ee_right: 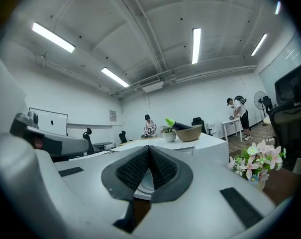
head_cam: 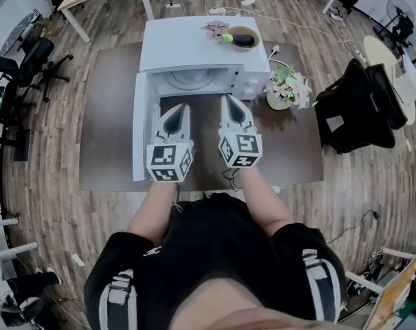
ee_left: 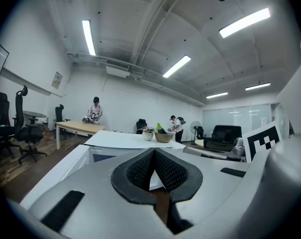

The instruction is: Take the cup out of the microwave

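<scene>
The white microwave (head_cam: 201,47) stands on a brown table (head_cam: 111,115) with its door (head_cam: 140,126) swung open to the left. Inside the cavity I see only a pale round turntable (head_cam: 194,80); no cup shows in any view. My left gripper (head_cam: 183,108) and right gripper (head_cam: 229,100) are side by side just in front of the opening, both pointing into it. In the left gripper view the left gripper (ee_left: 153,151) has its pads meeting at the tip with nothing between them. The right gripper (ee_right: 148,148) looks the same in the right gripper view.
On top of the microwave sit a tan bowl (head_cam: 245,38) holding a dark and green object, and a small plant (head_cam: 214,28). A vase of flowers (head_cam: 288,88) stands right of the microwave. A black chair (head_cam: 359,105) is off the table's right edge.
</scene>
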Demonstrator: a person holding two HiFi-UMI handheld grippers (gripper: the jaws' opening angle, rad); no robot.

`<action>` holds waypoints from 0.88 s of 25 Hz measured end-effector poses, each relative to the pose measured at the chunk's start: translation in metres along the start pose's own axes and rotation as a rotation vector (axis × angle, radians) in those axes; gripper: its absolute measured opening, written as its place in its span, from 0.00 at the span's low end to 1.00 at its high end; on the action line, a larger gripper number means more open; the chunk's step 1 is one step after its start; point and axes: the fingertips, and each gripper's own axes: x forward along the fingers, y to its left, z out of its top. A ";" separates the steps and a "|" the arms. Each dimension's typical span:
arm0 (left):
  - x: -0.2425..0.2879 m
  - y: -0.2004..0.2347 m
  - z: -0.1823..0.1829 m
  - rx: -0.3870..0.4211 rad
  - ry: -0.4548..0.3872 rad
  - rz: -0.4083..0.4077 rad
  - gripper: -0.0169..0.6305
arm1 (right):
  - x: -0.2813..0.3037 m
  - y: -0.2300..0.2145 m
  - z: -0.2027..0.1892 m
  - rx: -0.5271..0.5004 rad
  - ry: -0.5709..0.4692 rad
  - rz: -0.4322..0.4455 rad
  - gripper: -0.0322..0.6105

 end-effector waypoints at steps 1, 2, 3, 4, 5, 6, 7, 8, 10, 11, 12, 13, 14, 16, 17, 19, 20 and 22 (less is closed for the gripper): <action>0.002 0.003 -0.003 -0.003 0.004 0.015 0.03 | 0.006 0.000 -0.005 -0.002 0.003 0.007 0.05; 0.004 0.006 -0.006 -0.006 0.007 0.030 0.03 | 0.011 0.000 -0.011 -0.004 0.005 0.015 0.05; 0.006 0.009 -0.009 -0.008 0.009 0.044 0.03 | 0.017 0.000 -0.018 -0.007 0.008 0.030 0.05; 0.007 0.011 -0.012 -0.010 0.011 0.056 0.03 | 0.023 0.002 -0.026 -0.008 0.013 0.053 0.13; 0.008 0.013 -0.015 -0.011 0.014 0.066 0.03 | 0.030 0.005 -0.033 -0.008 0.022 0.081 0.28; 0.010 0.015 -0.018 -0.012 0.017 0.075 0.03 | 0.037 0.007 -0.041 -0.006 0.034 0.106 0.38; 0.011 0.016 -0.020 -0.013 0.021 0.082 0.03 | 0.044 0.008 -0.049 -0.005 0.050 0.124 0.44; 0.012 0.018 -0.022 -0.015 0.025 0.089 0.03 | 0.052 0.009 -0.056 -0.008 0.068 0.133 0.46; 0.014 0.021 -0.025 -0.018 0.034 0.104 0.03 | 0.068 0.009 -0.071 -0.020 0.102 0.137 0.50; 0.015 0.023 -0.027 -0.020 0.038 0.112 0.03 | 0.076 0.008 -0.079 -0.027 0.117 0.138 0.51; 0.016 0.026 -0.030 -0.023 0.043 0.121 0.03 | 0.084 0.008 -0.087 -0.033 0.131 0.139 0.53; 0.017 0.029 -0.033 -0.026 0.047 0.130 0.03 | 0.093 0.007 -0.095 -0.039 0.144 0.140 0.54; 0.017 0.031 -0.037 -0.029 0.053 0.139 0.03 | 0.102 0.006 -0.102 -0.044 0.156 0.138 0.55; 0.019 0.036 -0.044 -0.037 0.064 0.154 0.03 | 0.120 0.001 -0.116 -0.048 0.182 0.120 0.57; 0.020 0.038 -0.048 -0.042 0.069 0.160 0.03 | 0.129 -0.002 -0.123 -0.045 0.194 0.106 0.58; 0.024 0.041 -0.056 -0.053 0.081 0.170 0.03 | 0.146 -0.009 -0.135 -0.037 0.216 0.078 0.59; 0.026 0.043 -0.061 -0.059 0.086 0.175 0.03 | 0.154 -0.013 -0.142 -0.039 0.226 0.067 0.60; 0.031 0.047 -0.069 -0.067 0.095 0.184 0.03 | 0.170 -0.018 -0.157 -0.057 0.247 0.058 0.60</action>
